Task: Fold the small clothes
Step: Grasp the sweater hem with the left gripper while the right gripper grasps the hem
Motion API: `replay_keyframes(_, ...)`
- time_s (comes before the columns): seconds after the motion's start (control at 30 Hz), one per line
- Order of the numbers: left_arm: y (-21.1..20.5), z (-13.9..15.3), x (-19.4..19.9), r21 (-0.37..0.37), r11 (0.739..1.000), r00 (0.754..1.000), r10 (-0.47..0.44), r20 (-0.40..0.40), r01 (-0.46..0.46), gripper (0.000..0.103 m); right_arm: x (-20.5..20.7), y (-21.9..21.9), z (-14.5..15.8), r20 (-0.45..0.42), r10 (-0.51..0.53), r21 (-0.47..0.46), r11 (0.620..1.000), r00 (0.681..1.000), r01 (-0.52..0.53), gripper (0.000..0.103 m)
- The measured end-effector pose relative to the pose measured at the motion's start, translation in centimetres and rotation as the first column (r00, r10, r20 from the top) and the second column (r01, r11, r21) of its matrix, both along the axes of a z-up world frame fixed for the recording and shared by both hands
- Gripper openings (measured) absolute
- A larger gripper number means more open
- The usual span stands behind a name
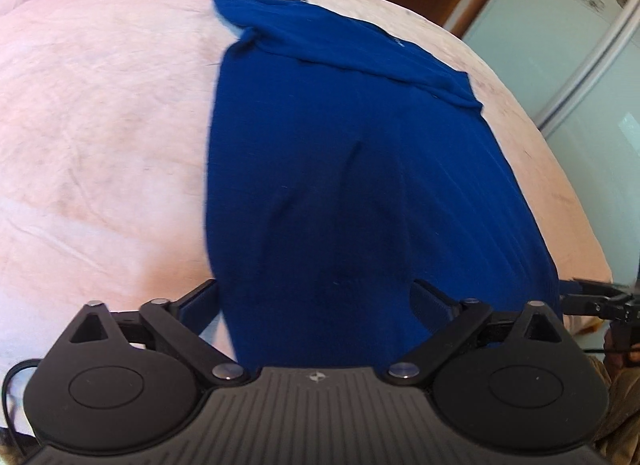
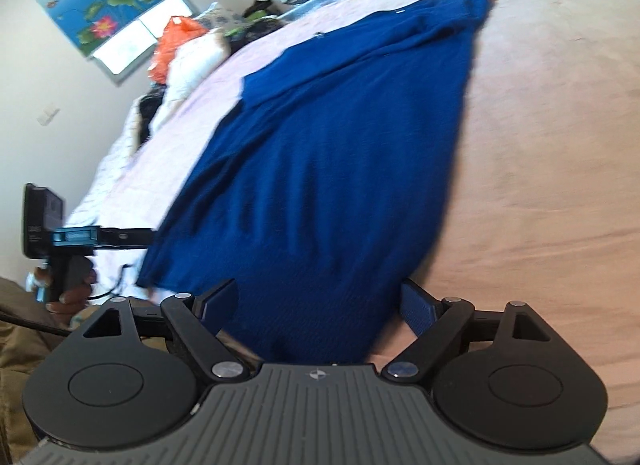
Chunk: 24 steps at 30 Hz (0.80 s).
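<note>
As a blue shirt lies flat on the pink bed, its near hem sits between both wide-open, empty jaws of the left gripper and right gripper.

light: bright, even daylight | shadows: soft | blur: slight motion smear | edges: strong fisheye bending, dark corners

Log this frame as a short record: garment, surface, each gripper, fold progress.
garment: dark blue knit top, lying flat, sleeves folded across its far end
surface: pale pink bedsheet
left gripper: jaws open, straddling the near hem
right gripper: jaws open, over the near hem
fold progress: body not yet folded
</note>
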<state>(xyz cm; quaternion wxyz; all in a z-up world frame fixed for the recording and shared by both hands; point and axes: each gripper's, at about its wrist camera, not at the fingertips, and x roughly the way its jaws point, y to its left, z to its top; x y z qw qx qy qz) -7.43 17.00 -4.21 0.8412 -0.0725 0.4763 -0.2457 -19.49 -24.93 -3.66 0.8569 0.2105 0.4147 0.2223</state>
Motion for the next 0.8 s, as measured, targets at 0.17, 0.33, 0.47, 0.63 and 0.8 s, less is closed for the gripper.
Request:
replay_keyframes(0.17, -1.9, 0.2, -0.5, 0.071, 0.997, 0.998, -0.044, 0.041, 0.041, 0.058, 1.3, 1.8, 0.0, 0.012, 0.041, 0.012, 0.999, 0.999, -0.041, 0.067)
replay_keyframes(0.33, -1.7, 0.3, -0.3, 0.090, 0.996, 0.999, -0.022, 0.031, 0.019, 0.020, 1.7, 3.0, 0.1, 0.024, 0.059, -0.032, 0.998, 0.998, -0.059, 0.042)
replay_keyframes(0.47, -1.5, 0.4, -0.2, 0.083, 0.997, 1.000, -0.007, 0.028, 0.005, 0.015, 1.4, 2.4, 0.0, 0.009, 0.019, -0.050, 0.999, 1.000, -0.018, 0.018)
replay_keyframes(0.63, -3.0, 1.5, -0.7, 0.117, 0.993, 0.995, -0.022, 0.100, 0.010, 0.014, 1.5, 2.0, 0.4, 0.028, 0.001, -0.021, 1.000, 1.000, 0.000, 0.015)
replay_keyframes(0.8, -4.9, 3.4, -0.7, 0.151, 0.989, 0.975, -0.040, 0.217, 0.007, 0.014, 2.2, 1.9, 1.5, 0.085, -0.013, -0.010, 1.000, 0.996, 0.014, 0.014)
